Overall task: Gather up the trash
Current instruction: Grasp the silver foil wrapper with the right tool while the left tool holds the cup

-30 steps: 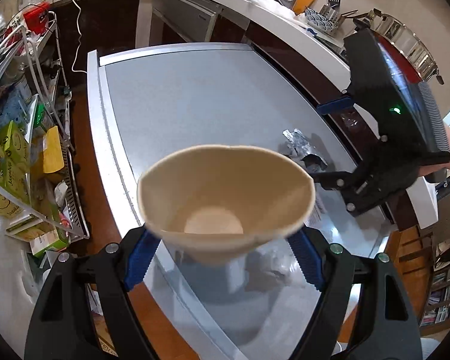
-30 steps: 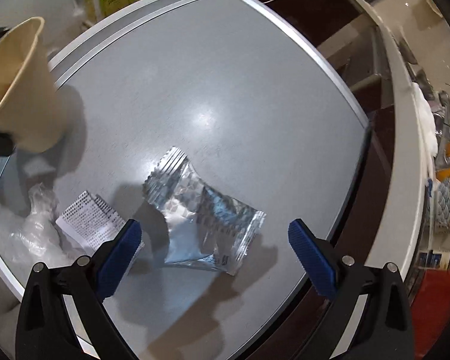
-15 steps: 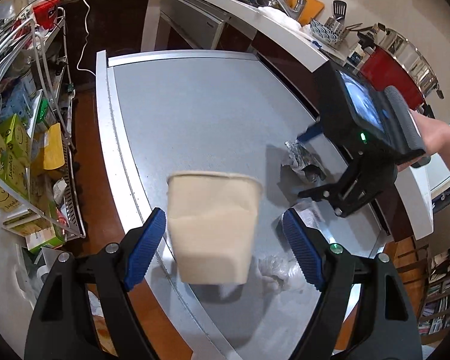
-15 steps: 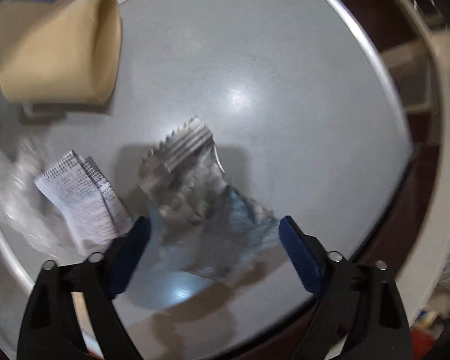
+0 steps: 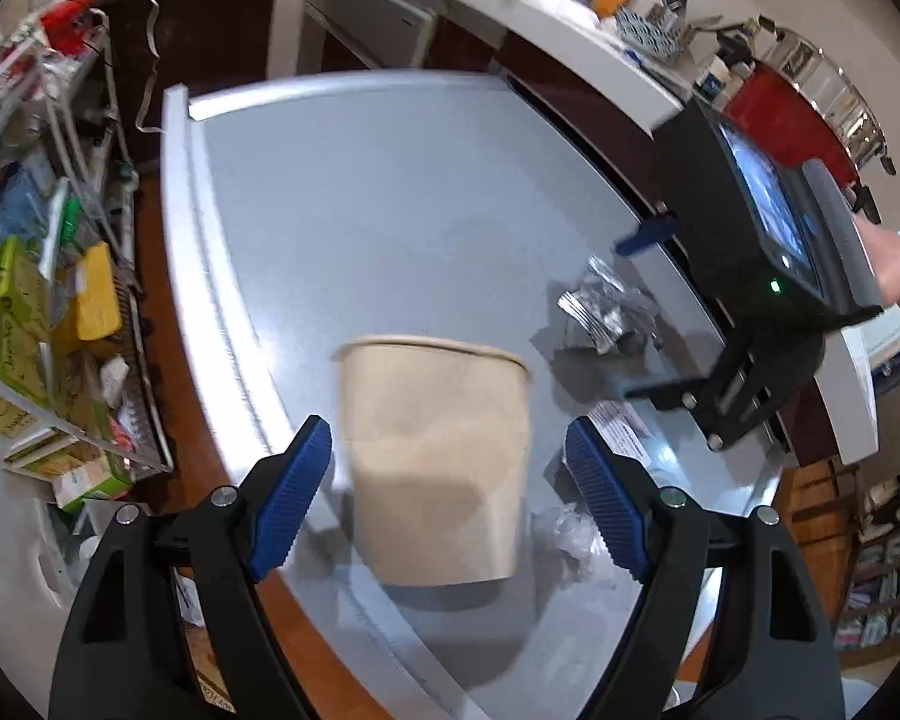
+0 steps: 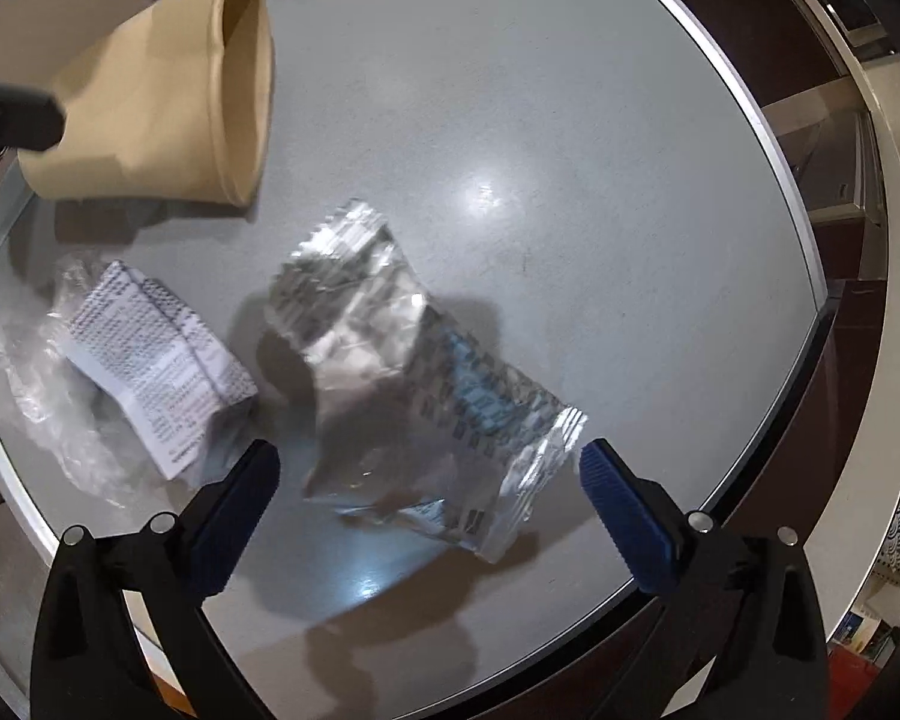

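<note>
A tan paper cup (image 5: 435, 456) lies on its side on the grey table, between the open fingers of my left gripper (image 5: 450, 498); neither pad touches it. The cup also shows in the right wrist view (image 6: 150, 102), mouth facing right. A crumpled silver foil wrapper (image 6: 414, 378) lies on the table just ahead of my open right gripper (image 6: 426, 504). It also shows in the left wrist view (image 5: 606, 315). A folded printed paper (image 6: 162, 360) rests on a clear plastic wrap (image 6: 42, 384) left of the wrapper.
The grey table (image 5: 378, 204) has a metal rim. A wire shelf with boxes (image 5: 36, 312) stands to the left. A white kitchen counter (image 5: 510, 18) with dishes runs behind. The table's edge (image 6: 804, 276) is close on the right.
The left gripper opened and let the cup go; the cup tipped from mouth-toward-camera to lying on its side on the table. The right gripper came closer over the foil wrapper.
</note>
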The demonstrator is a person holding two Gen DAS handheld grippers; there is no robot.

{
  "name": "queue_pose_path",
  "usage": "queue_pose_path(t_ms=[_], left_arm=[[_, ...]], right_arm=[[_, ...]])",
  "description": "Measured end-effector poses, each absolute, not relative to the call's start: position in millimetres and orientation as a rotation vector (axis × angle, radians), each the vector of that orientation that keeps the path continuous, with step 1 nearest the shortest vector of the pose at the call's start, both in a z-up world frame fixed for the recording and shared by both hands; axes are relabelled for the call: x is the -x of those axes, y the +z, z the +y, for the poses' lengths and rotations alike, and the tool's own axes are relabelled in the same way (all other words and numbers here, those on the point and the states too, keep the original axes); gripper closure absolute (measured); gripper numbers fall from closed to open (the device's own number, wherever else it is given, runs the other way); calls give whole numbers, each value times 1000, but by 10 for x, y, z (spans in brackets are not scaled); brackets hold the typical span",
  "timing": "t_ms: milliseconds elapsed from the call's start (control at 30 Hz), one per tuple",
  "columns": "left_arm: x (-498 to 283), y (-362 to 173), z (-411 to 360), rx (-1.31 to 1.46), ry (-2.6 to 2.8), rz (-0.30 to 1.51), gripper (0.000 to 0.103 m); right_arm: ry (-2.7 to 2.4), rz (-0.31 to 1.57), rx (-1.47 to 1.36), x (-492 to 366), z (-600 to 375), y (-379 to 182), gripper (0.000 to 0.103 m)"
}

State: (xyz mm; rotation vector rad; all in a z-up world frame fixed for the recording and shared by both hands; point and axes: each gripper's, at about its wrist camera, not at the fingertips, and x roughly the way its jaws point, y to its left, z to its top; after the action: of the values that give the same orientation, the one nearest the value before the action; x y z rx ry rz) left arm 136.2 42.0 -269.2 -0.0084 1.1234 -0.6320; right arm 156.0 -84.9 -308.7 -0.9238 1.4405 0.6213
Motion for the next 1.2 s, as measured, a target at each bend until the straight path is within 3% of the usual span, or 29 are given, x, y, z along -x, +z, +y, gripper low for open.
queue_pose_path(t_ms=[133, 200, 467, 800, 867, 967, 1000, 1200], left_arm=[[-1356, -2772, 321, -42, -640, 1150, 22], [-1366, -2851, 269, -64, -627, 1176, 22], [-1324, -2984, 195, -93, -630, 1191, 30], [-1301, -2846, 254, -23, -637, 1146, 30], [-1290, -2833, 259, -28, -638, 1144, 30], [-1282, -2791, 221, -32, -639, 1141, 30], [-1280, -2789, 230, -30, -637, 1140, 30], [-1265, -2773, 325, 29, -636, 1148, 30]], right_arm=[[650, 1466, 886, -1719, -866, -3138, 13], [668, 1509, 794, -1769, -882, -3121, 32], [620, 1520, 605, -1867, -1108, -3061, 50], [585, 1478, 427, -1776, -1377, -2943, 58], [570, 1439, 489, -1679, -1334, -2930, 58], [551, 1360, 618, -1537, -1245, -2862, 14], [566, 1327, 660, -1456, -1206, -2824, 9], [708, 1229, 932, -1356, -1079, -2613, 7]])
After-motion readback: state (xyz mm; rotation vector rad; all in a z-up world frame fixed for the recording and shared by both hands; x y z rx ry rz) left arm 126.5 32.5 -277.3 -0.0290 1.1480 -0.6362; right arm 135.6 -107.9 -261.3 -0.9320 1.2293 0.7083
